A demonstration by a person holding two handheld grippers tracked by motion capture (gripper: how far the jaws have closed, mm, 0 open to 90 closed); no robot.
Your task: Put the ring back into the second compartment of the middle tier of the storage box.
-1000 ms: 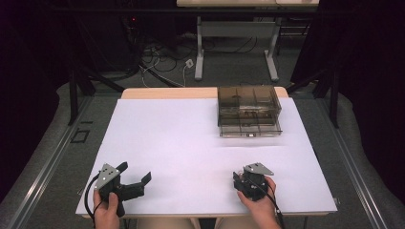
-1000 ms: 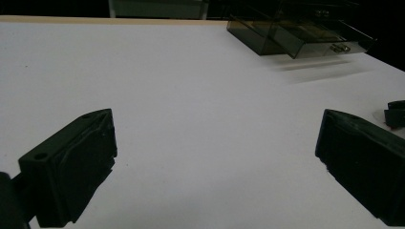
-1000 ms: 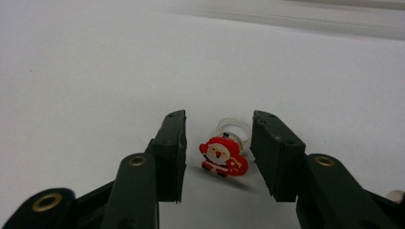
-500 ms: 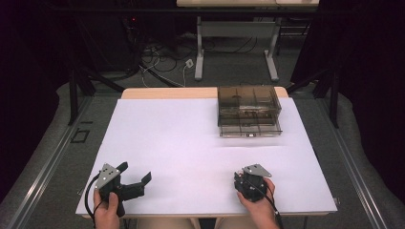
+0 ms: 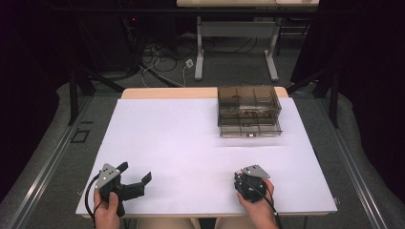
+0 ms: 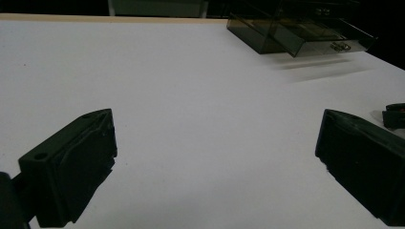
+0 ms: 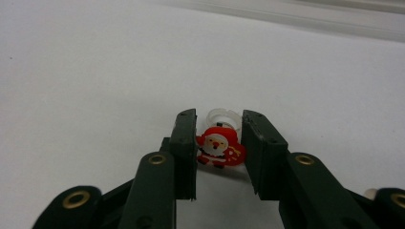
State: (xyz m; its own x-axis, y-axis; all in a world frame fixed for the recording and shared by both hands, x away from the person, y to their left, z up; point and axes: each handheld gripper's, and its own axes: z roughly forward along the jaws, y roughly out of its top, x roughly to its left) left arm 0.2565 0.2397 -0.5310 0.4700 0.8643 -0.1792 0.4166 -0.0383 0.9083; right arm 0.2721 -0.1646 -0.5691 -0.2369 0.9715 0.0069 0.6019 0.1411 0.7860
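Note:
A small red-and-white Santa figure on a clear plastic ring (image 7: 219,145) sits between the two black jaws of my right gripper (image 7: 218,143), which press on both of its sides just above the white table (image 7: 95,71). In the high view the right gripper (image 5: 242,181) is at the front right, held by a hand and tipped downward. My left gripper (image 5: 136,175) rests at the front left with its jaws wide apart and nothing between them; the left gripper view has bare table between its fingertips (image 6: 86,143). A smoky transparent drawer box (image 5: 248,109) stands at the back right, its lowest drawer pulled out.
The drawer box (image 6: 296,33) lies far ahead and to the right of the left gripper. The white table top (image 5: 181,138) ends at a wooden strip at the back. Table legs and cables occupy the dark floor behind.

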